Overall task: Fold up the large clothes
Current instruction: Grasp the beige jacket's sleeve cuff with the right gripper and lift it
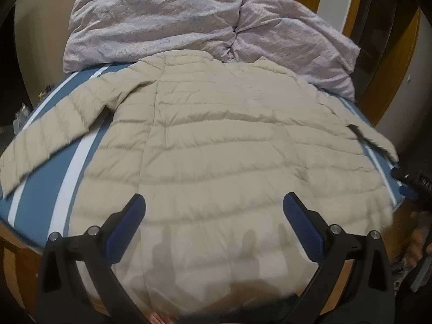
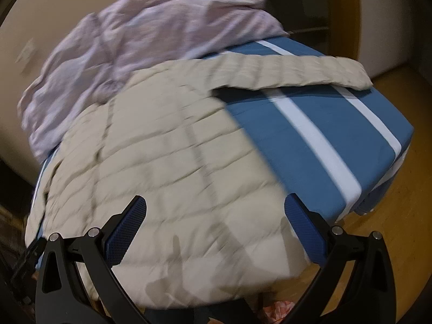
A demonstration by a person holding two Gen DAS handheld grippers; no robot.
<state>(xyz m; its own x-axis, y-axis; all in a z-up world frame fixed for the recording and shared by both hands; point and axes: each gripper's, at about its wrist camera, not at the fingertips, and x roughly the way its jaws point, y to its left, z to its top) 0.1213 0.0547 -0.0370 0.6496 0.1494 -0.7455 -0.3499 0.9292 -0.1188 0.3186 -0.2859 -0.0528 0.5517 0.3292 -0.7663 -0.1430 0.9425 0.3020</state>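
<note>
A bedroom: bed (image 2: 310, 102) (blue-striped sheet), rumpled duvet (image 1: 167, 19)

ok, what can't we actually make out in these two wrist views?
- Jacket hem: in the left wrist view it runs under the left gripper and off the bottom edge.
- Jacket front or back: no zipper shows, and the right wrist view is motion-blurred.
- Right gripper: only a dark sliver shows at the right edge of the left wrist view.
- Duvet: it hides the head of the bed.
- Small items at the far left edge, left wrist view: too small.

beige jacket (image 1: 216, 140) (blue, white-striped sheet (image 2: 324, 124))
</note>
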